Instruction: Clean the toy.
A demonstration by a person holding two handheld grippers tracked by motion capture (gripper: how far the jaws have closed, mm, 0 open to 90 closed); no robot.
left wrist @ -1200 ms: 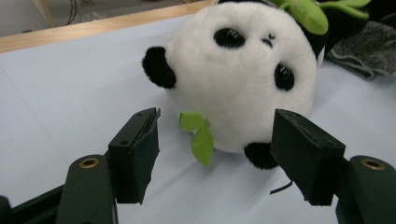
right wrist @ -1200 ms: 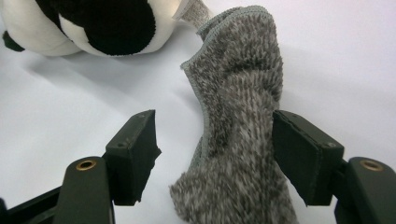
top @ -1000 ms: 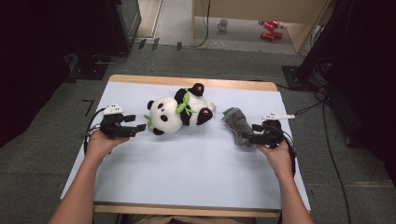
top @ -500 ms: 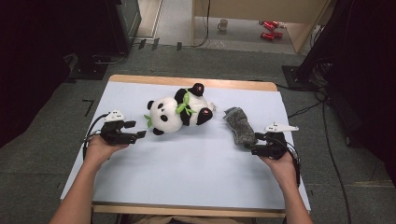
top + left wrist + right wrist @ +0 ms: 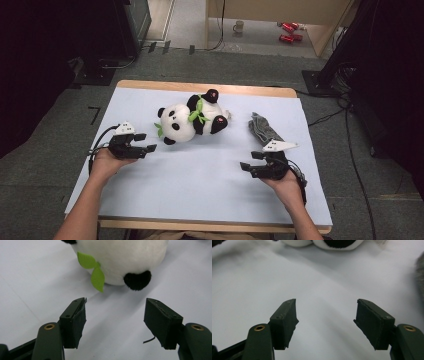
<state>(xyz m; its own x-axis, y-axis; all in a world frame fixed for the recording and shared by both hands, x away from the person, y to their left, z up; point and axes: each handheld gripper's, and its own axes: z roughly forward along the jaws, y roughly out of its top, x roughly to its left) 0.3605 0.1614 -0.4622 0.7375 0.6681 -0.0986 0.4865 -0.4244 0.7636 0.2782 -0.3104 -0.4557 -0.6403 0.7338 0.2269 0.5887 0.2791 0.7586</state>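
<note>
This looked like a lab or recording studio: the worktop (image 5: 150, 210) wore a plain pale sheet and stood on grey carpet, cables (image 5: 350, 145) trailed across the floor, black equipment racks (image 5: 65, 30) loomed on both sides, and a mug (image 5: 239, 26) sat by a wooden cabinet (image 5: 280, 10) behind.

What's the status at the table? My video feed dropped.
Left gripper open, empty, facing the black-and-white plush panda. Right gripper open, empty, beside the grey furry toy. Nothing between left jaws and panda.
</note>
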